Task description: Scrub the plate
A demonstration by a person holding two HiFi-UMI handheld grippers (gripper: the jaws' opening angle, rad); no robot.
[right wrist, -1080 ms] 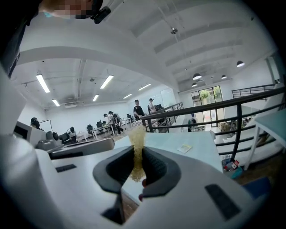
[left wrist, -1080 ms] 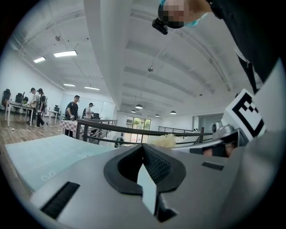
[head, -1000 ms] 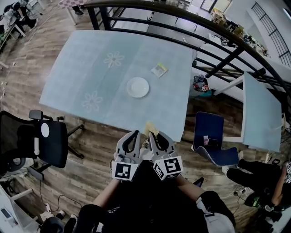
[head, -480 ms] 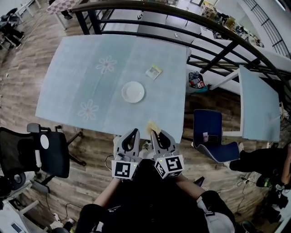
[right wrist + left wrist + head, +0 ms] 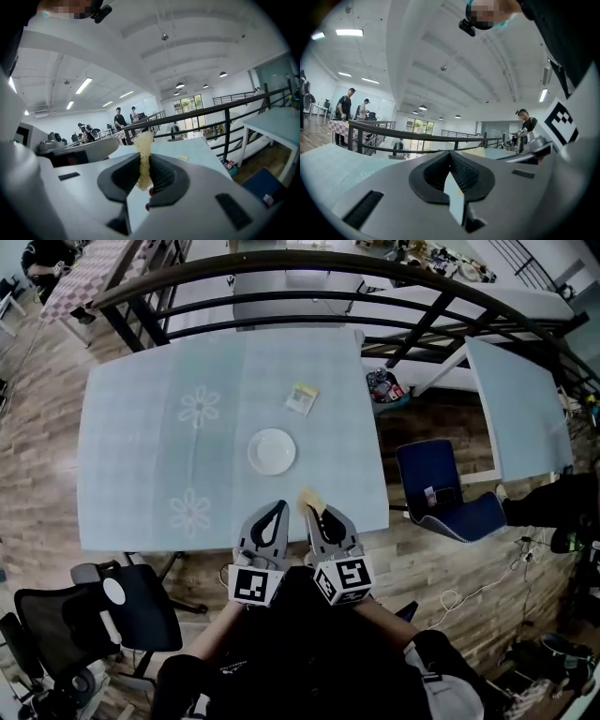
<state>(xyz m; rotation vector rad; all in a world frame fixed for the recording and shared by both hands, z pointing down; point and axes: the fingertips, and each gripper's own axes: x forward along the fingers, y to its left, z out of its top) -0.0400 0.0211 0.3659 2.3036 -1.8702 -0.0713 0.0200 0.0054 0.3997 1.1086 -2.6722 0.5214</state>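
Right gripper (image 5: 142, 161) clamps sponge (image 5: 143, 140); left (image 5: 450, 157) closed

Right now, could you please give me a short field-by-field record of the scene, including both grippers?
table: pale blue, flower prints
plate: white, looks empty, near the table's middle, nothing touching it
right gripper: shut on a yellow sponge, at the table's near edge
left gripper: shut, nothing between its jaws
packet: small, flat, beyond the plate

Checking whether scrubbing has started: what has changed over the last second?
The person has stepped nearer: the left gripper and right gripper now reach over the table's near edge. Nothing was taken or let go; the right one still clamps the sponge, the left stays shut. The plate and packet lie untouched.
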